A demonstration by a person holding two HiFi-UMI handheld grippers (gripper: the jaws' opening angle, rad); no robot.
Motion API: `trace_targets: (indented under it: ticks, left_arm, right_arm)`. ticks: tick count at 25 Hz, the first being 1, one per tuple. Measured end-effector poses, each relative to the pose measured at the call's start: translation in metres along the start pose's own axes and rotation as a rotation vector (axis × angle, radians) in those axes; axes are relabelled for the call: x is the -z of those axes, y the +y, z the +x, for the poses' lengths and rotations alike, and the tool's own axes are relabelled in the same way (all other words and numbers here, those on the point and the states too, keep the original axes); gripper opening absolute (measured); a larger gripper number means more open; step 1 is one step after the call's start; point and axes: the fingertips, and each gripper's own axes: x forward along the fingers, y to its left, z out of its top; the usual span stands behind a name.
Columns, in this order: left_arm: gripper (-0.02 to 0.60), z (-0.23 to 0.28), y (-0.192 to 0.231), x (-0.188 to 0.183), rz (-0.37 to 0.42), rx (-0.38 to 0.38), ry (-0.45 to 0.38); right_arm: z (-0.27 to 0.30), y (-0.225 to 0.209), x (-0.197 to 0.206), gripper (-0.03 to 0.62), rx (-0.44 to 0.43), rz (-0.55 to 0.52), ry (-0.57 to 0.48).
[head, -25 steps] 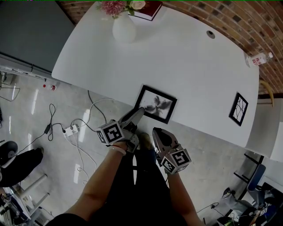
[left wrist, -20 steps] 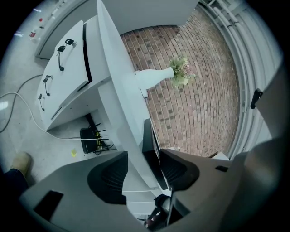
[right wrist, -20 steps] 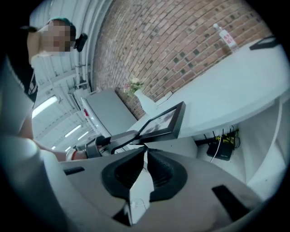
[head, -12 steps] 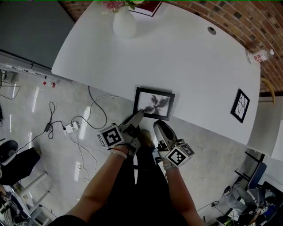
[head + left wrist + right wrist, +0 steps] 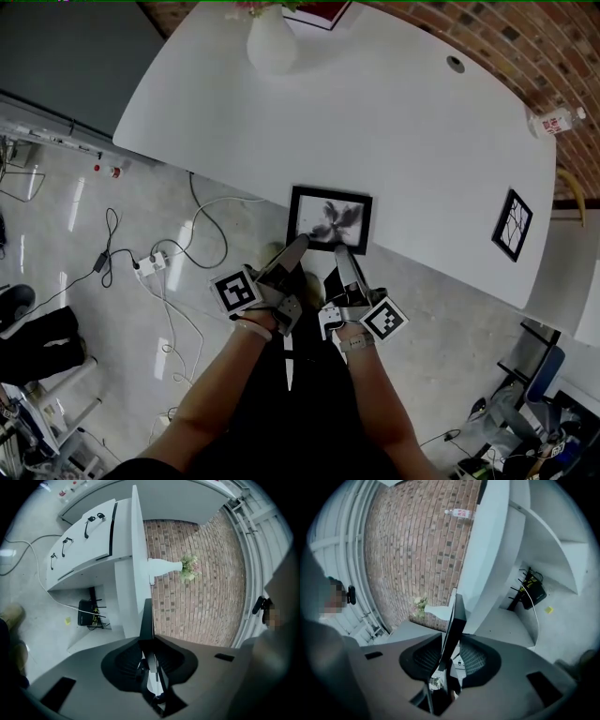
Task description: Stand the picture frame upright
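I have both tools on the near long edge of the picture frame (image 5: 329, 219), which sits at the rim of the white table (image 5: 403, 122) facing me, in the lower middle of the head view. The left gripper (image 5: 298, 246) has just been closing, and in its own view the pads are pressed on the thin black edge that runs up between them. The right gripper (image 5: 339, 255) has just been opening. The same edge stands between its jaws, but I see a gap on one side, so I judge that it is not gripping.

To do this step well, I think the right jaws should close on the edge before any lift, so the frame hangs from two holds and cannot swing about one. Then both hands should tip the near edge up together, pivoting on the far edge. Its back strut shows in no view, so I would free it only once the frame bears on the table.

The frame's long axis runs left to right across the head view, roughly along the table's rim. Its glass faces up at the camera, with the far edge toward the white vase (image 5: 272, 42) at the top. Its near corners seem to reach past the rim. I cannot tell whether it lies quite flat.
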Motion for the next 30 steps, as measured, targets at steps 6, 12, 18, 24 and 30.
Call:
trace_targets:
  ticks: [6,12,18,24,30]
  left_arm:
    - [0.069,-0.002,-0.003,0.013,-0.039,0.030,0.002]
    - [0.074,-0.001,-0.004,0.035,-0.070,0.050,0.062]
    - [0.074,0.001,-0.006,0.054,-0.035,0.071,0.147]
    - [0.103,0.002,-0.004,0.059,0.231,0.044,0.237]
    - [0.154,0.001,-0.017,0.058,0.417,0.089,0.248]
  right_arm:
    - [0.000,0.003,-0.006,0.119,-0.019,0.077,-0.057]
    - [-0.005,-0.001,-0.019,0.091,-0.028,0.134,-0.118]
    - [-0.011,-0.001,-0.027,0.080,-0.073,0.178,-0.132]
    - [-0.015,0.009,-0.034,0.075,-0.117,0.085,-0.109]
    - [-0.014,0.030,-0.039,0.074,-0.174,-0.036,-0.090]
